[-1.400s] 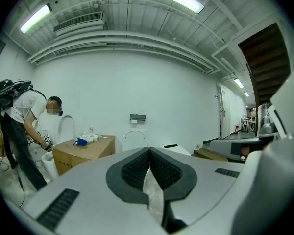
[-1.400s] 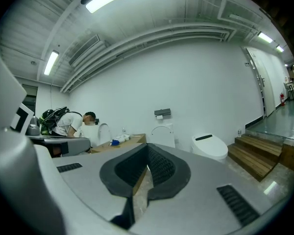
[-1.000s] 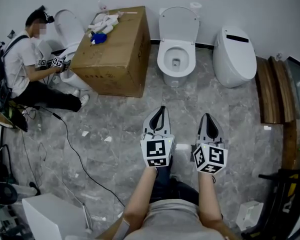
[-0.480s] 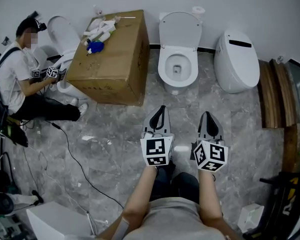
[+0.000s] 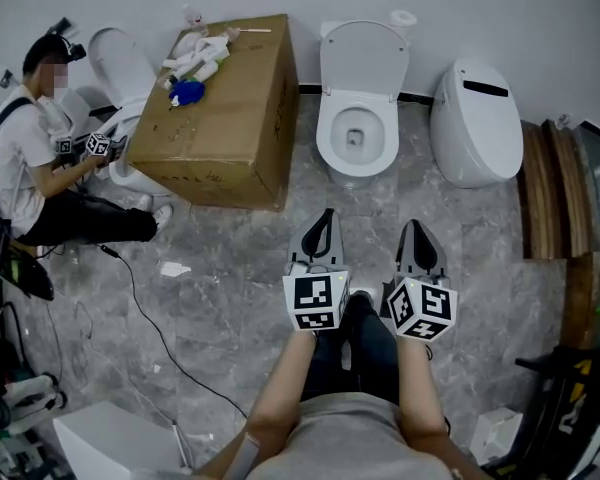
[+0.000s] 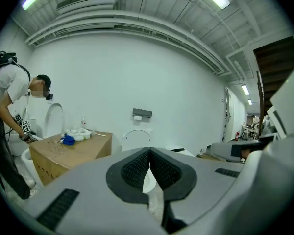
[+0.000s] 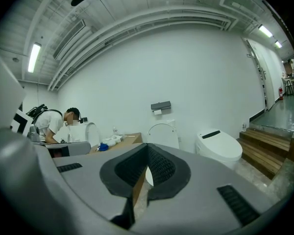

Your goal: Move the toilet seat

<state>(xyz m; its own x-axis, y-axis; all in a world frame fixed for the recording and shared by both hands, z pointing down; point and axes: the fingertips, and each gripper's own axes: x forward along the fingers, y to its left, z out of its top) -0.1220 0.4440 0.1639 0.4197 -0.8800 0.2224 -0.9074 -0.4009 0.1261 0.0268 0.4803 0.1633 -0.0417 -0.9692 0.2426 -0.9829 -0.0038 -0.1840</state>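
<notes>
A white toilet [image 5: 354, 133] stands against the far wall with its lid [image 5: 363, 56] and seat raised upright. My left gripper [image 5: 326, 215] hovers over the grey floor in front of it and a little to its left. It is shut, with nothing between the jaws. My right gripper [image 5: 417, 226] hovers beside it, a little right of the bowl, also shut and empty. In the left gripper view the raised lid [image 6: 135, 139] shows just beyond the shut left gripper [image 6: 149, 153]. The right gripper view shows the lid [image 7: 162, 133] beyond the shut right gripper [image 7: 147, 153].
A big cardboard box [image 5: 225, 108] with toys on top stands left of the toilet. A closed white toilet [image 5: 477, 118] stands to its right, with wooden steps [image 5: 540, 183] beyond. A crouching person [image 5: 30, 163] works at another toilet [image 5: 120, 68], and a cable [image 5: 150, 313] trails over the floor.
I have stepped forward, so both grippers have come closer to the toilet, still side by side and shut. The person at the left has shifted slightly.
</notes>
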